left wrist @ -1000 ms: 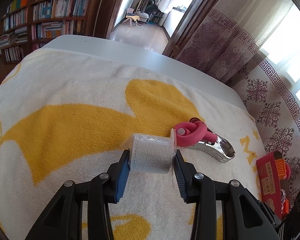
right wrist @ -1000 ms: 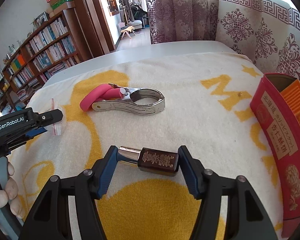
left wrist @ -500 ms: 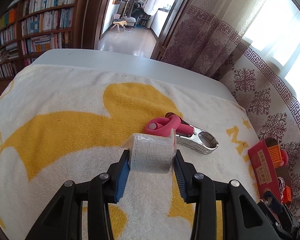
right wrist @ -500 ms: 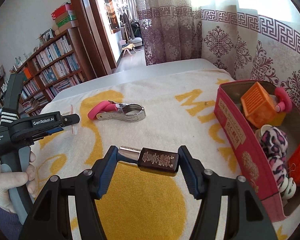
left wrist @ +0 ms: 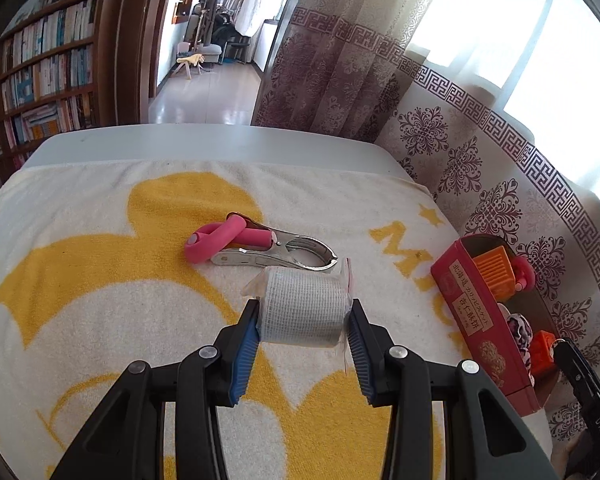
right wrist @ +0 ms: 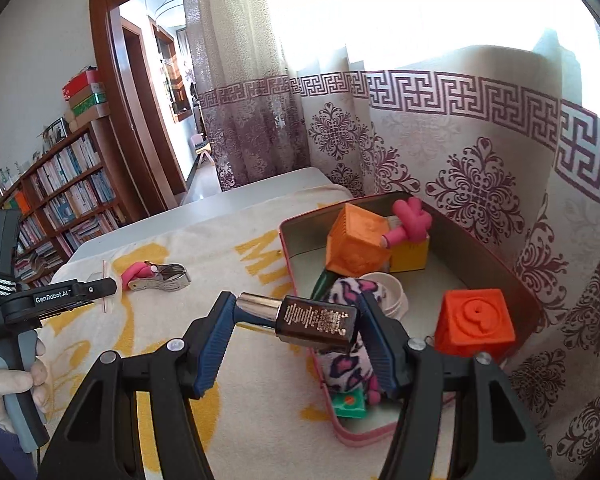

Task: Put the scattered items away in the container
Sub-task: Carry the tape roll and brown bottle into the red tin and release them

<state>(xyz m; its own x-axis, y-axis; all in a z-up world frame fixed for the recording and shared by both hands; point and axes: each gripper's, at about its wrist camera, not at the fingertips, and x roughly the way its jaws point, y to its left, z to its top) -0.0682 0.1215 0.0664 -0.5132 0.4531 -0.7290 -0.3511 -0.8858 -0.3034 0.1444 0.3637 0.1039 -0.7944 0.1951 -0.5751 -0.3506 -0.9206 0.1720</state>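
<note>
My right hand-held gripper [right wrist: 296,322] is clamped on a dark bottle [right wrist: 316,323], held over the near edge of the red tin [right wrist: 496,276]. Beyond it the tin holds two orange cubes [right wrist: 356,246], a yellow block [right wrist: 410,254], a pink toy [right wrist: 410,222] and a leopard-print cloth [right wrist: 350,364]. My left hand-held gripper [left wrist: 303,322] is clamped on a gauze roll [left wrist: 303,316], tin to its right.

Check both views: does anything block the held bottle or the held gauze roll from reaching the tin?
Nothing visible does. The right gripper holds the bottle at the open tin. The left gripper holds the gauze roll; only bare towel lies between it and the tin. The clamp sits off that line.
</note>
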